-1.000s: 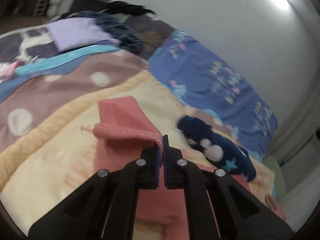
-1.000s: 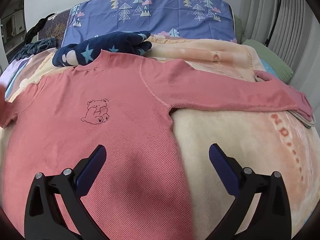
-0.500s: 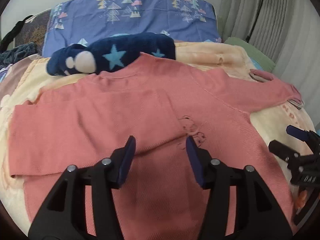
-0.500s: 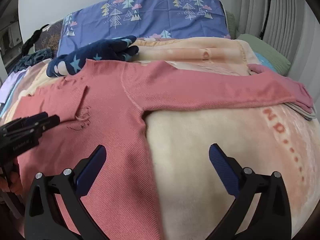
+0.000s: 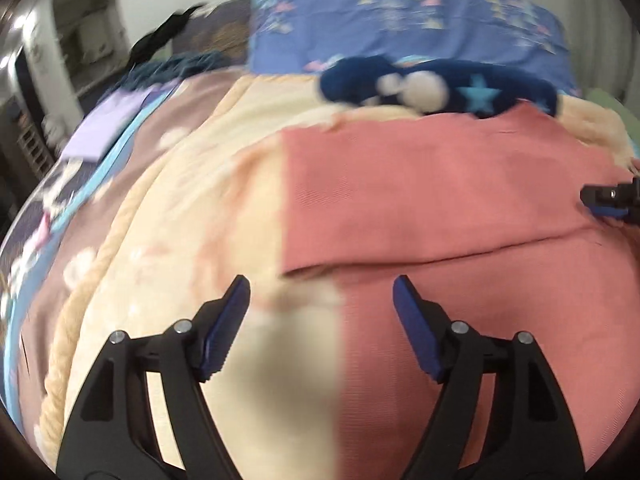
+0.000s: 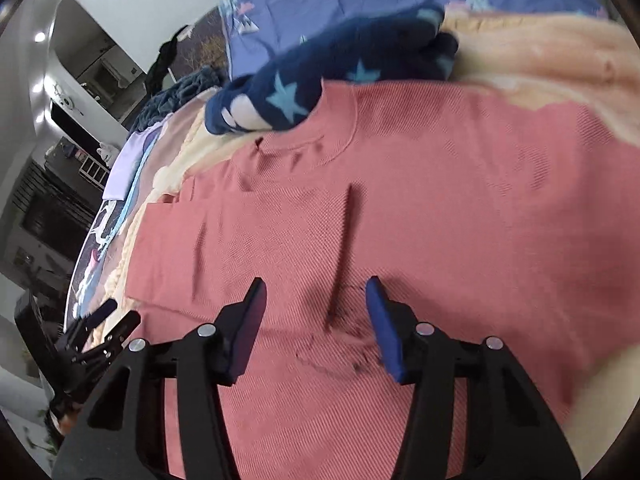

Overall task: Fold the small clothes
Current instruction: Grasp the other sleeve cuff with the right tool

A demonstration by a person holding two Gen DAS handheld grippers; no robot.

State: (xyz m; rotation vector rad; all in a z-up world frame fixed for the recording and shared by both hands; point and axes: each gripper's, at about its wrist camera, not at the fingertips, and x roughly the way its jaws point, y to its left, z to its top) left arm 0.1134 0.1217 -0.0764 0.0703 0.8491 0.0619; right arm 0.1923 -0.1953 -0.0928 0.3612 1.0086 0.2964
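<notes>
Lying flat on the bed, the pink knit long-sleeve top (image 6: 420,208) shows a fine ribbed, waffle-like weave, a rounded neckline at its far edge, and one sleeve folded across the chest as a straight-edged band (image 5: 420,200). A dark outline print (image 6: 344,344) sits on the front, partly blurred, near the right gripper. The top's left edge runs as a straight vertical line in the left wrist view.

Left gripper (image 5: 322,328): jaws spread wide, blue ridged pads (image 5: 224,332) apart, holding nothing; it hangs over the top's left edge, one finger above blanket, the other above pink cloth. Right gripper (image 6: 316,324): jaws parted, moderately wide, nothing between them, poised above the chest by the print. Contact with the fabric cannot be told for either.

Under the top: a cream fleece blanket (image 5: 192,216), fluffy, with a rope-like border. At the collar, touching it, a navy plush garment (image 6: 332,76) with pale-blue stars and white dots. Farther off, a blue tree-print pillow (image 5: 400,36); at far left, a folded lilac cloth (image 5: 104,128).
</notes>
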